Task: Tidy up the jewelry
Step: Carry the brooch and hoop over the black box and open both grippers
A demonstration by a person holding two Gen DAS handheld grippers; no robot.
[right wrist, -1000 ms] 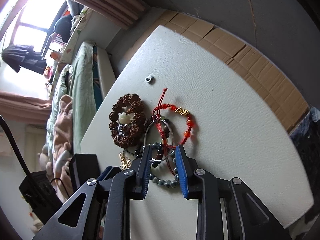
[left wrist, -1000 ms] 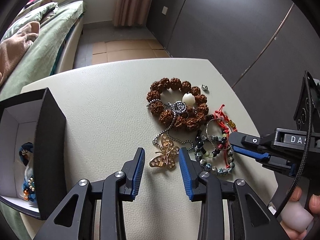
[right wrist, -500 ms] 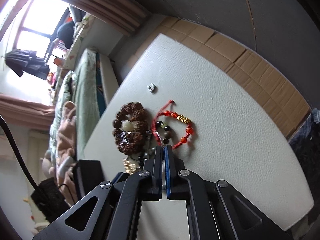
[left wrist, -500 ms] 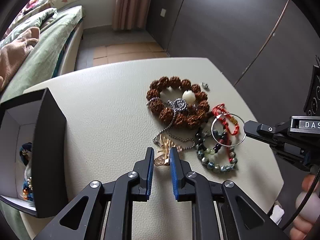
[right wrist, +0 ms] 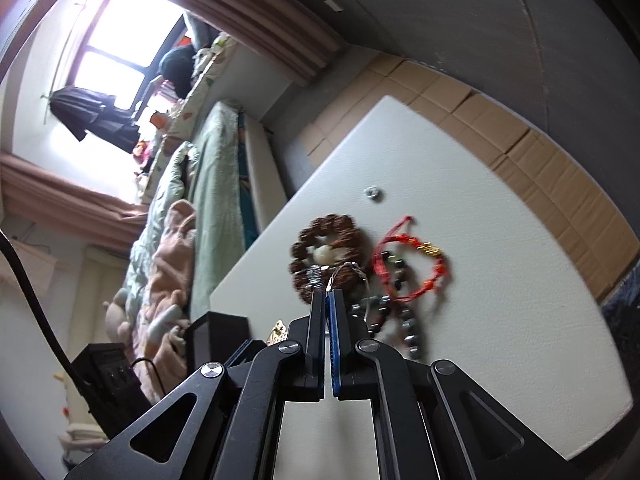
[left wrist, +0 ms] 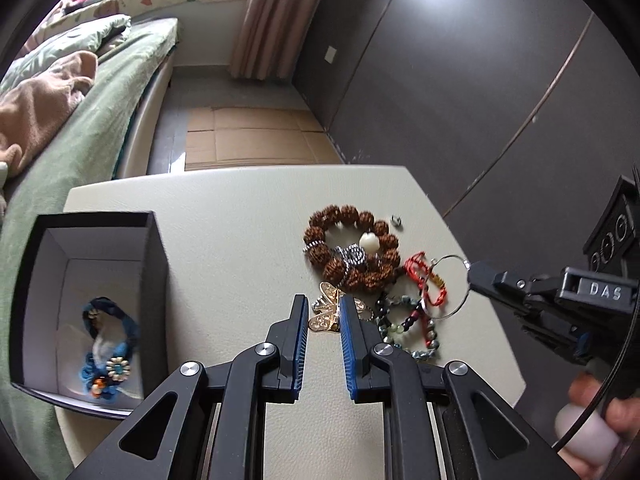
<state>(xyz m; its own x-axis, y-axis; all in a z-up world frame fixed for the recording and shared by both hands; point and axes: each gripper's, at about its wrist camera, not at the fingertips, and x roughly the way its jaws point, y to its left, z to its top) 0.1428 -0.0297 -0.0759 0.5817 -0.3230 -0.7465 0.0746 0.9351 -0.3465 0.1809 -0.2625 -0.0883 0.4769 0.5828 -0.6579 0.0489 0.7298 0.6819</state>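
Left gripper (left wrist: 324,322) had its blue pads closed on the gold butterfly pendant (left wrist: 325,317), down on the cream surface (left wrist: 240,248) at the near edge of the jewelry pile. Right gripper (right wrist: 328,295) was pinched tight on a thin silver hoop (left wrist: 448,286), holding it up over the red cord bracelet (left wrist: 424,280). Only writing I could read was "DAS" in white on the right gripper's black body; anything after those letters was cut off. The brown bead bracelet (left wrist: 352,248) lay farther back with a white bead (left wrist: 369,242) and some silver chain (left wrist: 354,256) on it, and a small silver ring (left wrist: 396,221) just to its right. The green-and-dark bead bracelet (left wrist: 404,328) lay near right. The black box (left wrist: 158,280) on the left held a blue fabric piece (left wrist: 106,344).
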